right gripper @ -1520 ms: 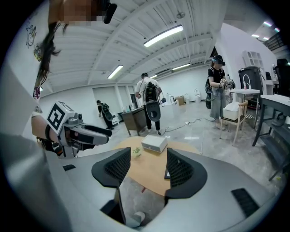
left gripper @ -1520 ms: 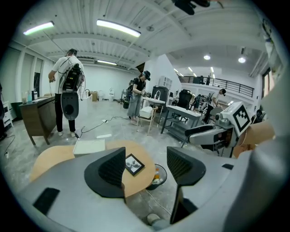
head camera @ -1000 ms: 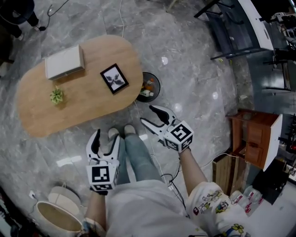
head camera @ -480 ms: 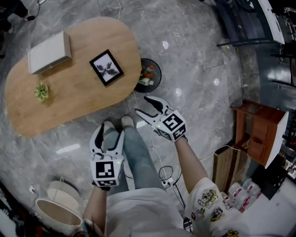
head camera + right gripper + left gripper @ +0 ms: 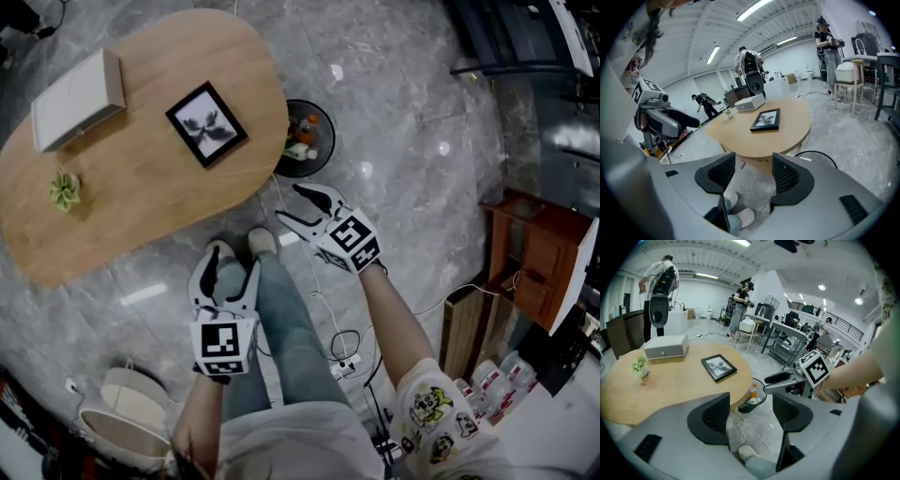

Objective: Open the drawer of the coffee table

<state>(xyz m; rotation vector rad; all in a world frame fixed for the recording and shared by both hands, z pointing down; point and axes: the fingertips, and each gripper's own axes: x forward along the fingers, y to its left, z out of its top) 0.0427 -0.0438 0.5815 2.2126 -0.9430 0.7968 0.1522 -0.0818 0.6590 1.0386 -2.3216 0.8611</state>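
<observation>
Since a second ago the oval wooden coffee table (image 5: pixel 141 202) has slid toward the upper left of the head view. Its drawer shows in no view. Both tools hover above the grey floor (image 5: pixel 403 112), just short of the table's near edge. The left gripper (image 5: pixel 226 272) and the right gripper (image 5: pixel 291 204) each have their jaws spread apart, with nothing between them. A framed picture (image 5: pixel 206 124) lies near the table's right end, and a white box (image 5: pixel 77 86) and a small plant (image 5: pixel 64 189) sit toward its left end.

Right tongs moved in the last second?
No. The right tongs hang open just short of the round black bin beside the oval wooden table, as before; the camera shifted, not them.
</observation>
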